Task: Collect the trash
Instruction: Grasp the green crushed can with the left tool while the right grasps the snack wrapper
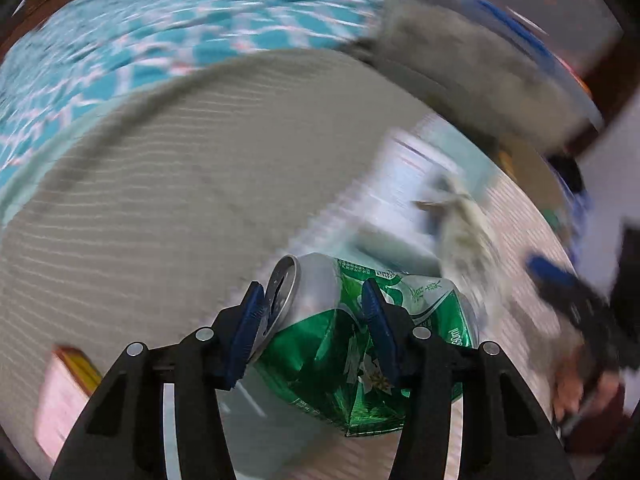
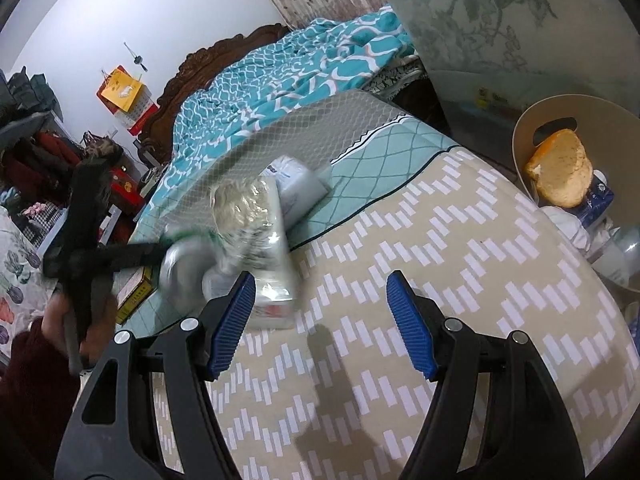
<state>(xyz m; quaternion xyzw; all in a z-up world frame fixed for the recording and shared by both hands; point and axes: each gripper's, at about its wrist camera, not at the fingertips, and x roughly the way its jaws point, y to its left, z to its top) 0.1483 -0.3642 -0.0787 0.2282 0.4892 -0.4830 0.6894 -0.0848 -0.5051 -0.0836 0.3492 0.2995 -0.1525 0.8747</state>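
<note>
A crushed green and silver drink can [image 1: 320, 344] sits between the blue pads of my left gripper [image 1: 314, 332], which is shut on it; one pad presses the lid end, the other the dented body. The can stays sharp while the bedding behind it is smeared. In the right wrist view the same can [image 2: 180, 268] shows as a blur at the tip of the left gripper [image 2: 160, 256], above the bed's left side. My right gripper [image 2: 320, 320] stands open over the beige patterned cover, nothing between its fingers. A beige trash bin [image 2: 520, 152] with rubbish inside stands at the right.
A crumpled clear wrapper on a tissue pack [image 2: 272, 248] and a white packet [image 2: 296, 184] lie on the bed. A yellow box [image 2: 136, 296] lies near the left edge. A clear storage tub [image 2: 500, 40] stands behind the bin. A teal quilt [image 2: 300, 64] is heaped beyond.
</note>
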